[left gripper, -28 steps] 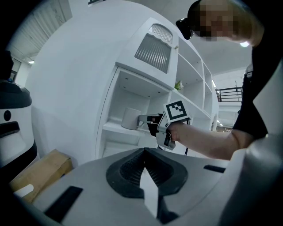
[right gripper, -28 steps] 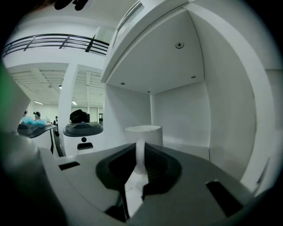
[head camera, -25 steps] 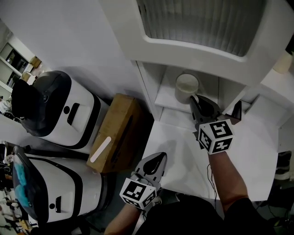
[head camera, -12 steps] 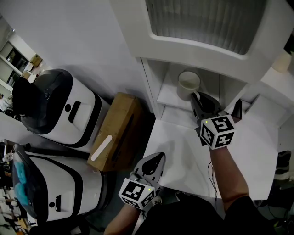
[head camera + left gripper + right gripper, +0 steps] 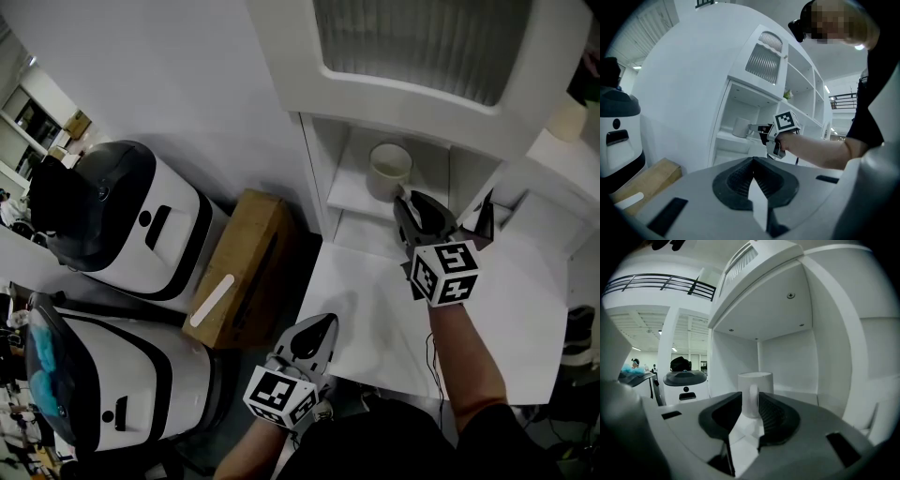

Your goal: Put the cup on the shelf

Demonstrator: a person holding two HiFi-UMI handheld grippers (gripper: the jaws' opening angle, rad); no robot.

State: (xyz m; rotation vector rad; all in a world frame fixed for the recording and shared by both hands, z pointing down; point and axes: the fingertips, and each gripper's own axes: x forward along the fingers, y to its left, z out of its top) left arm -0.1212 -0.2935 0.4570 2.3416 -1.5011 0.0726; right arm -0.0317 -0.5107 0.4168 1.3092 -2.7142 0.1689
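The white cup stands upright inside the open shelf cubby, low over its board. Whether it rests on the board is hidden. My right gripper reaches into the cubby from the front, shut on the cup's handle. In the right gripper view the handle sits between the two dark jaws, with the right gripper around it. The left gripper view shows the cup and the right gripper side on. My left gripper hangs low near my body, shut and empty.
A ribbed-glass cabinet door overhangs the cubby. A white counter lies below it. A cardboard box and two white-and-black machines stand to the left. More shelves continue to the right.
The right gripper and cup have edged slightly deeper into the cubby, and the head view has shifted a little. The left gripper has stayed put.
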